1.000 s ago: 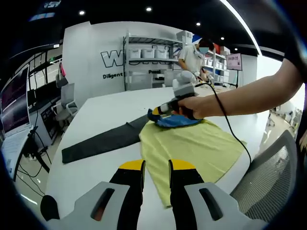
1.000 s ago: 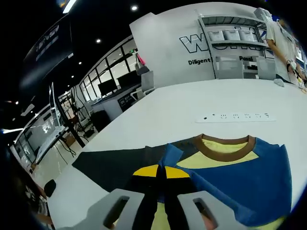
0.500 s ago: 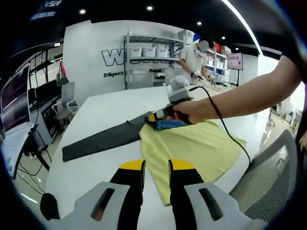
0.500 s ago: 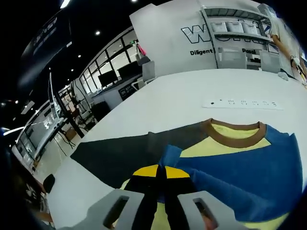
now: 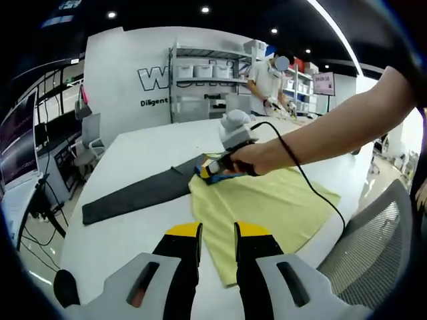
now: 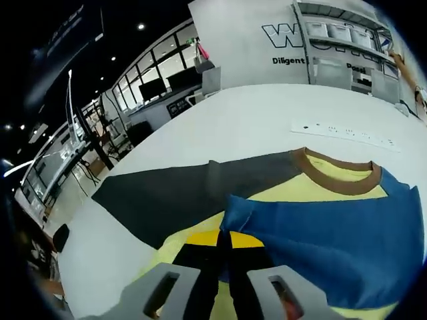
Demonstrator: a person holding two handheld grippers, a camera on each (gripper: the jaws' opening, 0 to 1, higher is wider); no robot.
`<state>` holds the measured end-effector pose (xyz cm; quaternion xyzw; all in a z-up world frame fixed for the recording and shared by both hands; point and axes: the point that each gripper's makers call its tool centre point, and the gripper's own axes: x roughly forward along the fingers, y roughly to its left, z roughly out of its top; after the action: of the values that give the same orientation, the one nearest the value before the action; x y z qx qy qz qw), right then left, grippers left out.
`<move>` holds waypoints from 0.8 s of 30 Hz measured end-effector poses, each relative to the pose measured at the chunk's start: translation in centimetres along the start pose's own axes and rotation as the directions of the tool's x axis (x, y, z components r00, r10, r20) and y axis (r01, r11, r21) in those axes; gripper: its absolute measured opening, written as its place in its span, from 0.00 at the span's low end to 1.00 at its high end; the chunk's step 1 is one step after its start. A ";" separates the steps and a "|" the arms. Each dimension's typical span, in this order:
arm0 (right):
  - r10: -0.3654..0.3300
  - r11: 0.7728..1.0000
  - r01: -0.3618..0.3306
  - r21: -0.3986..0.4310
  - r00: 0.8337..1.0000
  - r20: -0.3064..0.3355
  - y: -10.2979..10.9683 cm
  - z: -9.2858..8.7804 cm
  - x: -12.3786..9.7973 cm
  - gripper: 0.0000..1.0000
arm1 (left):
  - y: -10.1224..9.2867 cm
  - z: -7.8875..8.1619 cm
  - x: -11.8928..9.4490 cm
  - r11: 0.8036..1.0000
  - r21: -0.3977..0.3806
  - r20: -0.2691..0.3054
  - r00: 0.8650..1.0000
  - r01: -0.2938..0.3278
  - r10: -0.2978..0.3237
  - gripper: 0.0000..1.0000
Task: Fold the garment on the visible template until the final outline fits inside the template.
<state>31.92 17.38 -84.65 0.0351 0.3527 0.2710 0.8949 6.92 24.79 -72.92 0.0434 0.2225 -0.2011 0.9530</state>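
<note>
Yellow-tipped jaws of the right gripper (image 6: pixel 223 241) are pressed together on a blue fold of the garment (image 6: pixel 320 233), pinching the cloth between them. From the left gripper view that same gripper (image 5: pixel 212 171) sits in a person's hand (image 5: pixel 248 158), a black cable (image 5: pixel 313 190) trailing off it, at the far edge of the yellow garment (image 5: pixel 267 212).

The left gripper (image 5: pixel 217 233) hangs above the near part of the white table (image 5: pixel 127 227), its two jaws parted with a narrow gap and nothing between them, just short of the garment's near edge.

The garment lies spread on the table, yellow body with blue sleeves and a brown collar (image 6: pixel 333 180). A dark grey template (image 6: pixel 173 197) lies partly under it and stretches away to one side across the tabletop.

Beyond it a white power strip (image 6: pixel 347 133) rests on the table. A mesh office chair (image 5: pixel 373 247) stands at the table's edge, and another person (image 5: pixel 267 77) works near the shelving (image 5: pixel 200 80) against the back wall.
</note>
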 end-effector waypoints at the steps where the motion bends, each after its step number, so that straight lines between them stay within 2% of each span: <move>1: 0.001 1.000 -0.001 0.008 1.000 0.003 0.0 0.1 0.0 0.00 | 0.0 0.0 0.0 1.000 0.001 0.000 1.000 0.001 -0.001 0.14; 7: 0.032 0.999 -0.032 -0.025 0.999 -0.005 0.2 0.1 0.2 0.00 | 0.0 -0.1 0.0 1.000 0.000 -0.002 1.000 -0.003 0.003 0.14; 9: 0.070 0.995 -0.073 -0.073 0.997 -0.038 0.5 0.1 0.0 0.01 | 0.1 -0.1 -0.1 1.000 -0.004 -0.001 1.000 -0.007 0.007 0.14; 10: 0.089 0.988 -0.093 -0.123 0.995 -0.036 0.7 0.4 -0.2 0.08 | 0.2 -0.1 -0.1 1.000 -0.006 -0.001 1.000 -0.010 0.010 0.14; 13: 0.101 0.980 -0.100 -0.172 0.995 -0.002 0.7 1.3 -0.6 0.23 | 0.2 -0.3 0.0 1.000 -0.007 -0.002 1.000 -0.010 0.010 0.14; 17: 0.117 0.977 -0.112 -0.180 0.993 0.021 -0.1 2.4 -0.8 0.28 | 0.1 -0.3 0.2 1.000 -0.009 -0.002 1.000 -0.008 0.008 0.14; 20: 0.126 0.963 -0.127 -0.237 0.992 -0.019 -0.4 2.0 -0.6 0.28 | 0.0 -0.2 0.2 1.000 -0.010 0.001 1.000 -0.008 0.008 0.14; 22: 0.132 0.964 -0.133 -0.231 0.991 -0.020 -0.7 1.9 -0.5 0.28 | 0.0 -0.2 0.3 1.000 -0.012 0.001 1.000 -0.007 0.007 0.14; 24: 0.140 0.973 -0.144 -0.180 0.990 -0.031 -1.0 1.6 -0.5 0.27 | 0.0 -0.3 0.3 1.000 -0.011 -0.002 1.000 -0.008 0.008 0.14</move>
<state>33.13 16.53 -83.38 -0.0239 0.3314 0.3656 0.8694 7.02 24.77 -73.29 0.0391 0.2241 -0.1960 0.9538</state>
